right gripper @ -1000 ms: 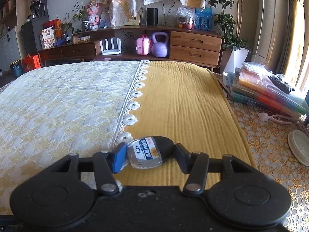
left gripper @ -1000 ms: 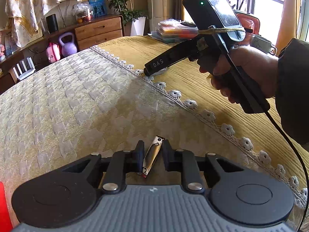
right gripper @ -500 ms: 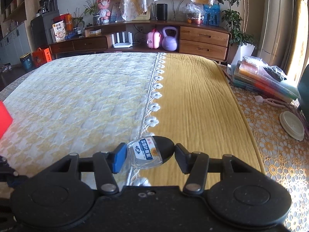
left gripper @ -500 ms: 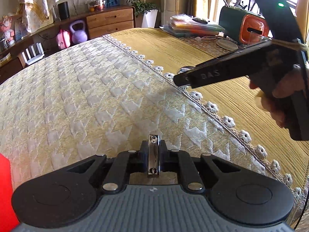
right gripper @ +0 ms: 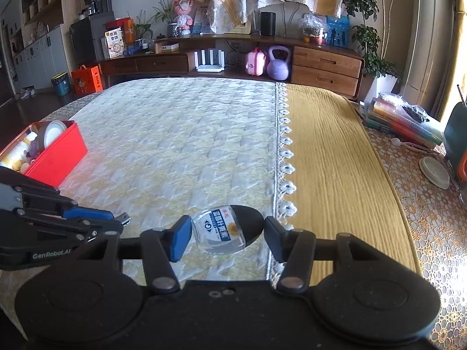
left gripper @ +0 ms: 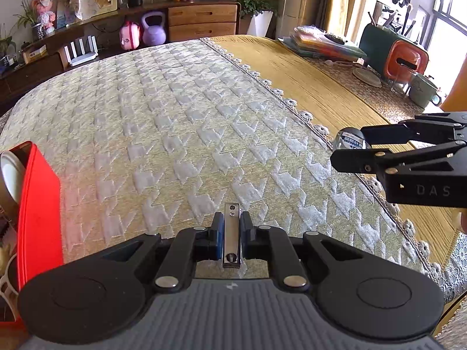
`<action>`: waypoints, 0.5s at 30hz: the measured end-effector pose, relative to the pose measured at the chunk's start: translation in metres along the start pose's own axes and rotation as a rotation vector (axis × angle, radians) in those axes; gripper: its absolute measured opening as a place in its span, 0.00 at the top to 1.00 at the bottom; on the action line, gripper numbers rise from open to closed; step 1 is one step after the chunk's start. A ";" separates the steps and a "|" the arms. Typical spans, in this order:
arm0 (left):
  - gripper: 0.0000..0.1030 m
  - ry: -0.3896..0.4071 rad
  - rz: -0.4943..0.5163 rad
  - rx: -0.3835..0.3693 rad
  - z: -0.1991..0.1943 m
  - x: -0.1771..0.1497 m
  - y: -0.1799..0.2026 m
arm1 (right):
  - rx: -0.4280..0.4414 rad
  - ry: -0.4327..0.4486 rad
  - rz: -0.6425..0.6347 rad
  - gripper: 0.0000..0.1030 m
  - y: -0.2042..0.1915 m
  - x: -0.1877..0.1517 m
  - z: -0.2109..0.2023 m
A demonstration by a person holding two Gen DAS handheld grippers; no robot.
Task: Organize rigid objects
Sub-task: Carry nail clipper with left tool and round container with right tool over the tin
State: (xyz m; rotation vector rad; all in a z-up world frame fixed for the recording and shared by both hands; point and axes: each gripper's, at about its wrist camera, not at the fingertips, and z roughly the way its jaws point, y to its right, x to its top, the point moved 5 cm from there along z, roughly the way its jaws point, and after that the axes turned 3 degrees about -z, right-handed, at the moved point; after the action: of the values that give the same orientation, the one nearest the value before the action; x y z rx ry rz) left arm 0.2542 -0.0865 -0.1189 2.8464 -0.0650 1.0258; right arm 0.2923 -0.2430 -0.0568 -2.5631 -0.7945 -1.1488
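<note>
Big desk (right gripper: 204, 134) under a pale quilted cloth with a yellow strip to the right; no loose items visible on the cloth. Red bin (right gripper: 62, 153) at 9 o'clock in the right wrist view, already holding tape rolls and other small goods, so part of the sorting looks done. Left: both carried items not yet dropped in. Right gripper (right gripper: 227, 230) jaws clenched on a small clear bottle (right gripper: 217, 232) with a black cap and blue label, held sideways above the cloth, near 6 o'clock. Left gripper (left gripper: 231, 234) jaws pinched tight on a metal nail clipper (left gripper: 231, 233), flat face up, at 6 o'clock in its own view; the bin edge shows at 9 o'clock there. Versus earlier frames: the clipper sat tilted in looser jaws, now squared and fully squeezed; the red bin was out of sight, now in both views; the right gripper has crossed from the yellow strip over to the pale cloth, closer to the left one.
</note>
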 end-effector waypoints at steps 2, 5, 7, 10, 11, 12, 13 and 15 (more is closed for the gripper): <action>0.89 0.006 -0.014 0.001 -0.008 -0.002 -0.005 | 0.013 0.000 -0.003 0.48 -0.009 0.002 -0.007; 0.89 0.017 -0.036 0.001 -0.021 -0.005 -0.013 | 0.025 0.001 -0.011 0.48 -0.022 0.003 -0.016; 0.89 0.026 -0.055 0.002 -0.032 -0.005 -0.020 | 0.036 0.004 -0.019 0.48 -0.031 0.005 -0.023; 0.89 0.039 -0.085 0.003 -0.047 -0.005 -0.033 | 0.044 0.011 -0.040 0.48 -0.048 0.007 -0.031; 0.89 0.043 -0.093 0.005 -0.052 -0.005 -0.038 | 0.049 0.014 -0.044 0.48 -0.052 0.009 -0.033; 0.89 0.047 -0.102 0.006 -0.057 -0.005 -0.043 | 0.053 0.018 -0.052 0.48 -0.057 0.011 -0.035; 0.89 0.053 -0.110 0.007 -0.062 -0.004 -0.047 | 0.060 0.022 -0.059 0.48 -0.063 0.013 -0.037; 0.89 0.060 -0.123 0.012 -0.071 -0.004 -0.056 | 0.071 0.029 -0.068 0.48 -0.073 0.017 -0.041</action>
State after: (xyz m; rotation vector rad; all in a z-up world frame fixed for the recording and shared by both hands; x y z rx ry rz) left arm 0.2111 -0.0218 -0.0727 2.7878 0.1201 1.0873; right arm 0.2351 -0.1921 -0.0184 -2.4740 -0.9050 -1.1538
